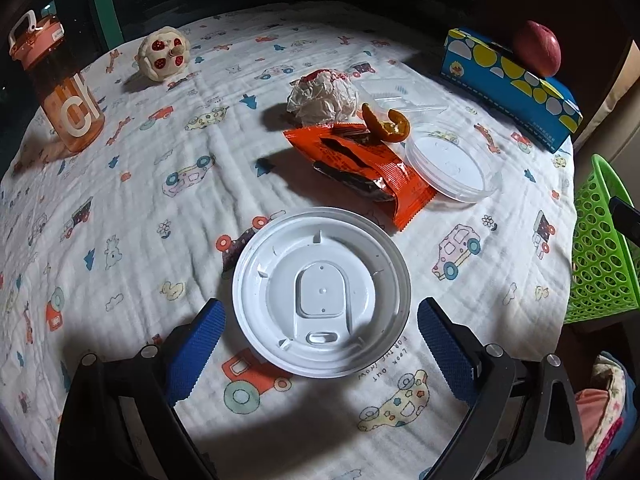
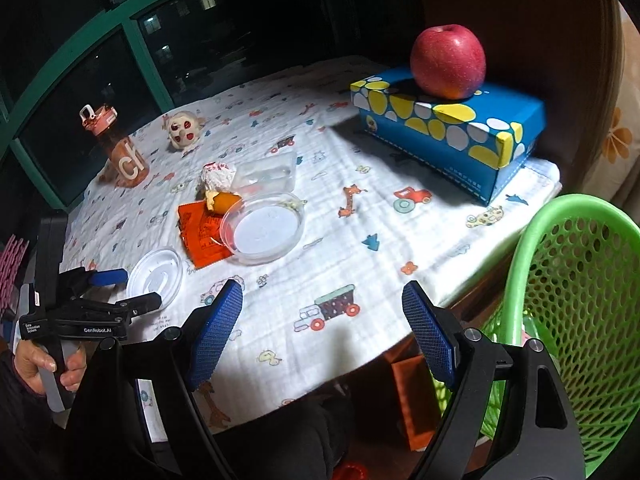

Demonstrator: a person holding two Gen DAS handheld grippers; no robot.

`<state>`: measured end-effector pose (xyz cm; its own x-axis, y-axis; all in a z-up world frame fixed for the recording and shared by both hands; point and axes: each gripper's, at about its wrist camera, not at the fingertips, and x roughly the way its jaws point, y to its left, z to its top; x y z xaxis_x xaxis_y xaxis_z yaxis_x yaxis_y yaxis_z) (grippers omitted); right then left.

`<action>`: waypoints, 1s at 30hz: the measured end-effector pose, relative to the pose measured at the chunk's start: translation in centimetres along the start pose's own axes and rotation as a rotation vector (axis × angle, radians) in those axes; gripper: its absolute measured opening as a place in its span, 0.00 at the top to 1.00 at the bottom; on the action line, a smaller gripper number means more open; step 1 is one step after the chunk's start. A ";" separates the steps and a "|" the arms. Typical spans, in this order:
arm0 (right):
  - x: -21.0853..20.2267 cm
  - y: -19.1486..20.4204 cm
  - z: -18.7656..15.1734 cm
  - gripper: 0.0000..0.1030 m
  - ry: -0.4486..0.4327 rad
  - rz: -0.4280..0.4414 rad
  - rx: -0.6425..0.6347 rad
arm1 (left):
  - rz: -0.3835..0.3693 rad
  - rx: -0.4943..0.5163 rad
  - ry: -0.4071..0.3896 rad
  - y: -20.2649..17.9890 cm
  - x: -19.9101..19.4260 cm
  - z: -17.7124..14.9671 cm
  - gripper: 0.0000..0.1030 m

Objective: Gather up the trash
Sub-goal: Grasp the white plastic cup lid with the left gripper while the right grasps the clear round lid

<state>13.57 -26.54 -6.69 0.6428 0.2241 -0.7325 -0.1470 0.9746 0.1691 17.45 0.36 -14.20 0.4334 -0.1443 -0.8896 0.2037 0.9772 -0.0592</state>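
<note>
We hold the left gripper (image 1: 320, 344) over the white cup lid (image 1: 321, 291), which lies flat on the printed cloth (image 1: 160, 184) at the near edge, squarely between its blue pads; jaws wide apart, not touching the rim. Being round, the lid favours no approach angle. Our right gripper (image 2: 322, 330), jaws apart and empty, hangs nearer the green basket (image 2: 560, 280), right.

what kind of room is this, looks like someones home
Probably a home, at night: a table under a children's car-print cloth, a dark window showing lit buildings, and an apple on a tissue box.
</note>
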 end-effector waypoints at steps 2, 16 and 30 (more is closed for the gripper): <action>0.4 0.5 0.1 0.21 0.005 0.007 -0.010 | 0.006 0.005 0.005 0.1 0.2 0.0 0.09; 4.9 3.0 1.5 0.19 0.065 0.038 -0.090 | -0.016 0.046 0.018 -0.2 0.9 -0.1 0.09; 10.7 5.1 3.4 0.10 0.134 0.070 -0.142 | -0.028 0.057 0.035 0.0 1.6 -0.3 0.09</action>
<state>22.24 -19.14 -11.36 0.5232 0.2798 -0.8050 -0.2977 0.9451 0.1349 17.93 0.20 -15.79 0.3961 -0.1647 -0.9033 0.2652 0.9624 -0.0591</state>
